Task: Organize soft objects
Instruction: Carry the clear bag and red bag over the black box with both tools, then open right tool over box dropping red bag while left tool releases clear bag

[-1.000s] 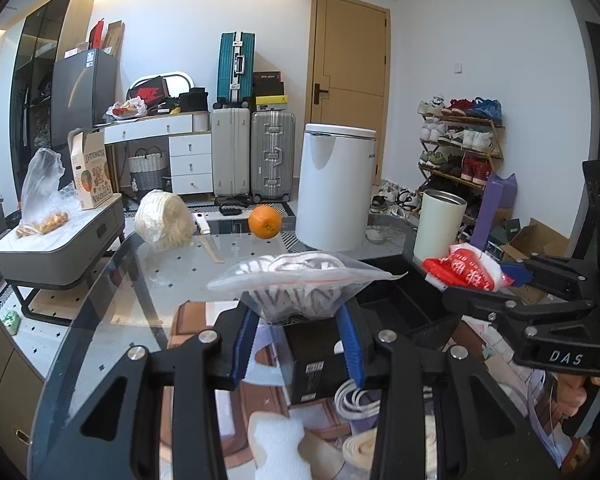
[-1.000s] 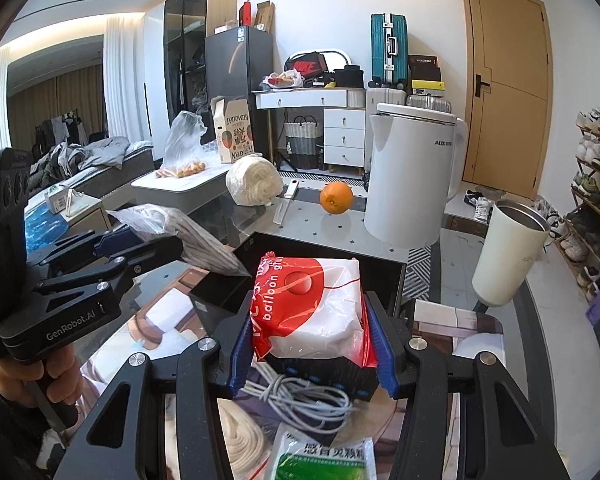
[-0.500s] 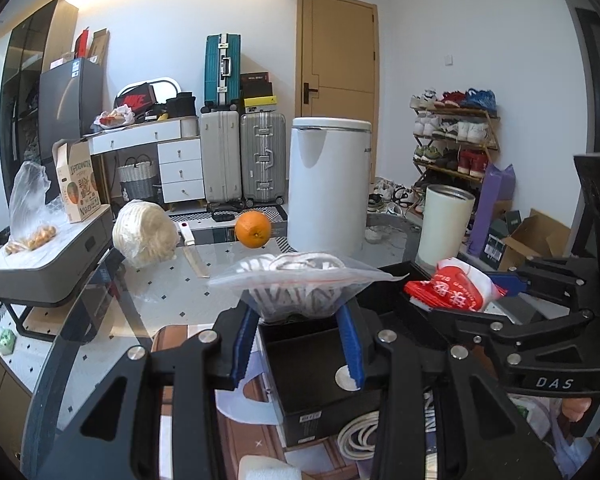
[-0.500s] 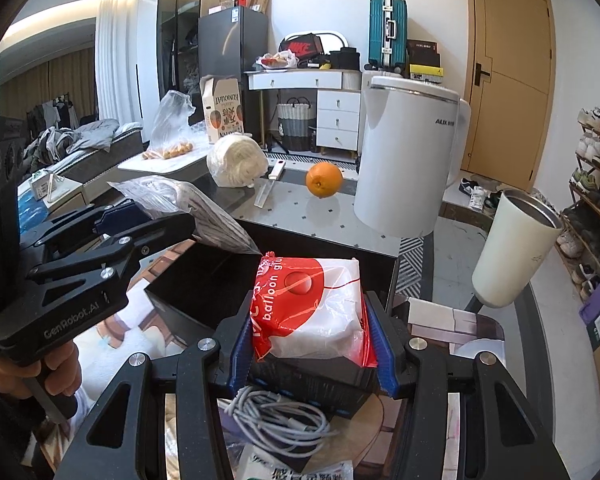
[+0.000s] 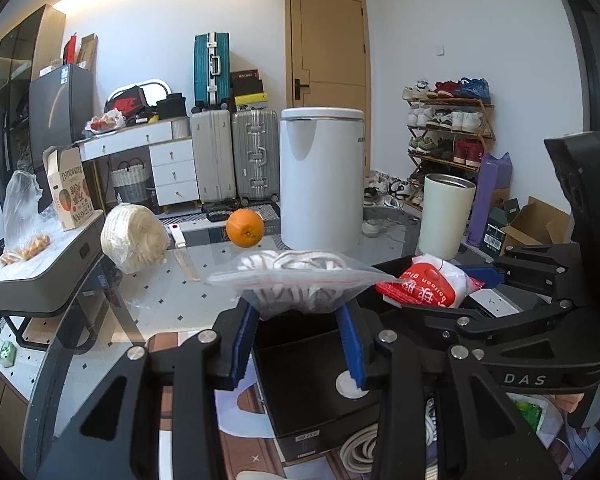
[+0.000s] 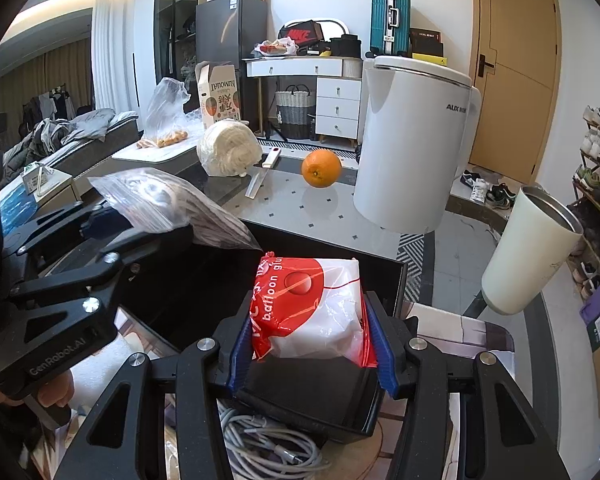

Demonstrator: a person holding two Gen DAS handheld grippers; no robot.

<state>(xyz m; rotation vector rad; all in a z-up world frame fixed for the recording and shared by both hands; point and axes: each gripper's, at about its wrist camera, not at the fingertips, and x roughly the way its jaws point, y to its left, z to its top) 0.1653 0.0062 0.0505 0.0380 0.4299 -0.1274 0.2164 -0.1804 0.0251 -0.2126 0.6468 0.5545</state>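
Left wrist view: close above the black box (image 5: 300,364), facing the white bin (image 5: 320,176) beyond it. Right wrist view: close over the same box, angled down, bin ahead-right. Shared: box, bin, orange (image 6: 321,168) left of bin.

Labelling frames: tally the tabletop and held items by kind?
Held soft packs: 2, clear zip bag, red-and-white pack
Black boxes: 1
Oranges: 1
White containers: 2, kettle, tumbler
Noodle bundles: 1
Total: 7
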